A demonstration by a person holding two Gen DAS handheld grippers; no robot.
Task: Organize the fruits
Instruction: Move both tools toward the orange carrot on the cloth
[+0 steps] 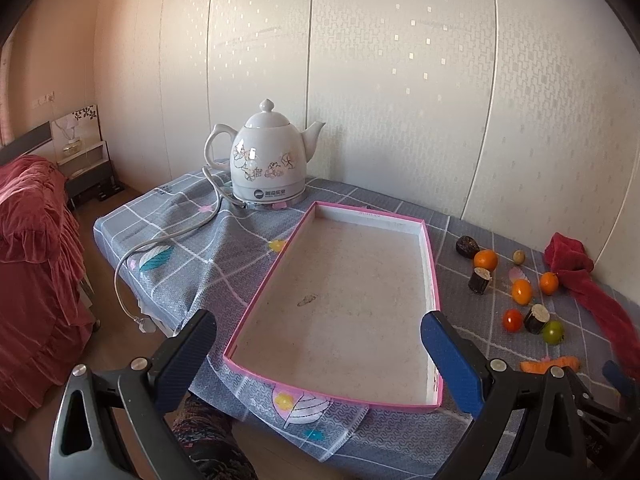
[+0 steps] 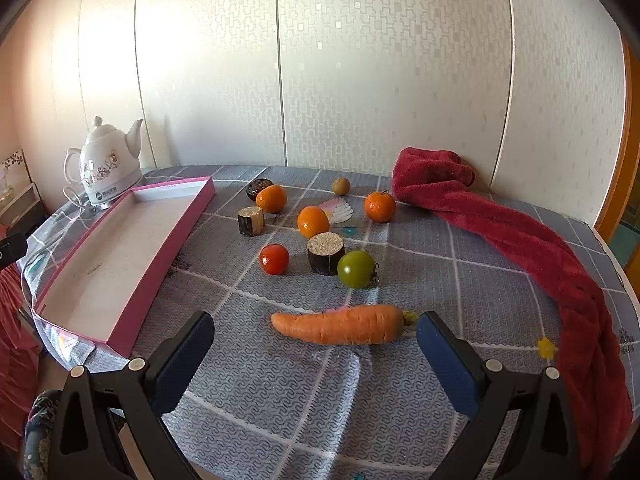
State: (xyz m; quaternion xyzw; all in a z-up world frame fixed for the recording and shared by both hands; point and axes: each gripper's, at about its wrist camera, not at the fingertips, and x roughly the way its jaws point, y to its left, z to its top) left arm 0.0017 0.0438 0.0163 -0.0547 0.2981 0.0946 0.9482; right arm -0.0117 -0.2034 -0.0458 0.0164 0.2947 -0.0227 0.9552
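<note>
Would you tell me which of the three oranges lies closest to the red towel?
The rightmost orange, beside the red towel; the other two sit further left.

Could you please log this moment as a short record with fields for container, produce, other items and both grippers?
container: pink tray, nothing in it, on the checked tablecloth
produce: carrot, red tomato, green tomato, three oranges, nearest one, all on the cloth right of the tray
other items: white kettle behind the tray; red towel at the right
left gripper: open, over the tray's near end
right gripper: open, just short of the carrot
</note>
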